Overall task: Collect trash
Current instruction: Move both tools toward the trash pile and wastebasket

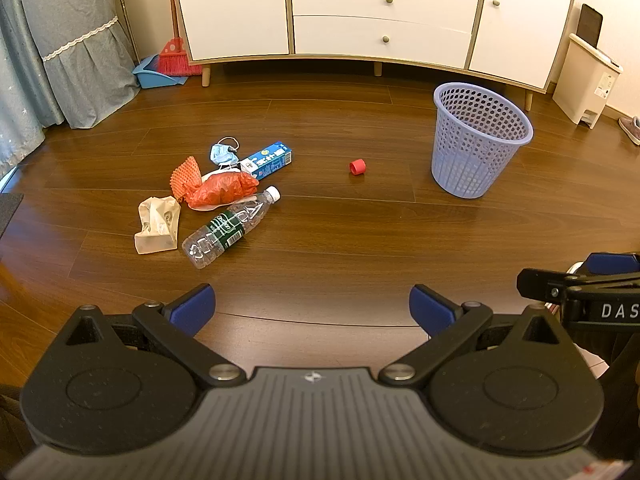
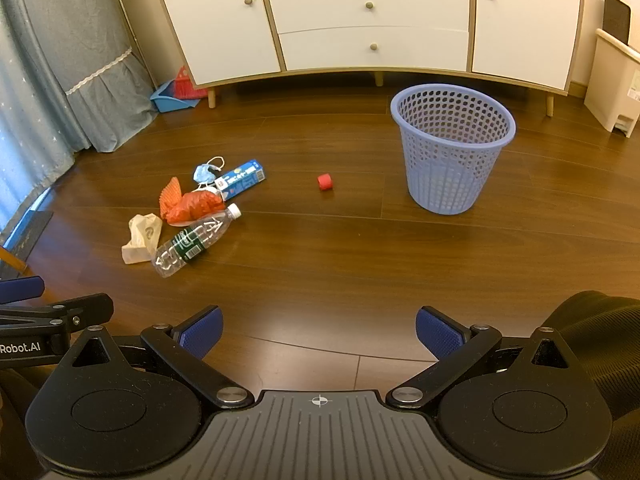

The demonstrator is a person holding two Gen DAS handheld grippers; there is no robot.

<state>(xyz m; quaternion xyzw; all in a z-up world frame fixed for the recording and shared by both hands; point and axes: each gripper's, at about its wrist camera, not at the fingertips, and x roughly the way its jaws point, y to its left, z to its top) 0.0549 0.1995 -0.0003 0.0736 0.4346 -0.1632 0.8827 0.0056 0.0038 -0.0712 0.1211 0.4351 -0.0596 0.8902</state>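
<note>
Jaws spread wide on both the left gripper (image 1: 312,310) and right gripper (image 2: 319,330), holding nothing; bottle (image 1: 228,227), red cap (image 1: 357,167) on floor, basket (image 1: 478,142) upright nearby.

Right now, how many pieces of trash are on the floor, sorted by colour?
Red or orange: 3, foam net, plastic bag, cap
Blue: 2, face mask, carton
Clear: 1, bottle
Beige: 1, crumpled paper bag
Total: 7

White sideboard (image 1: 332,12), wooden floor (image 1: 340,232)
</note>
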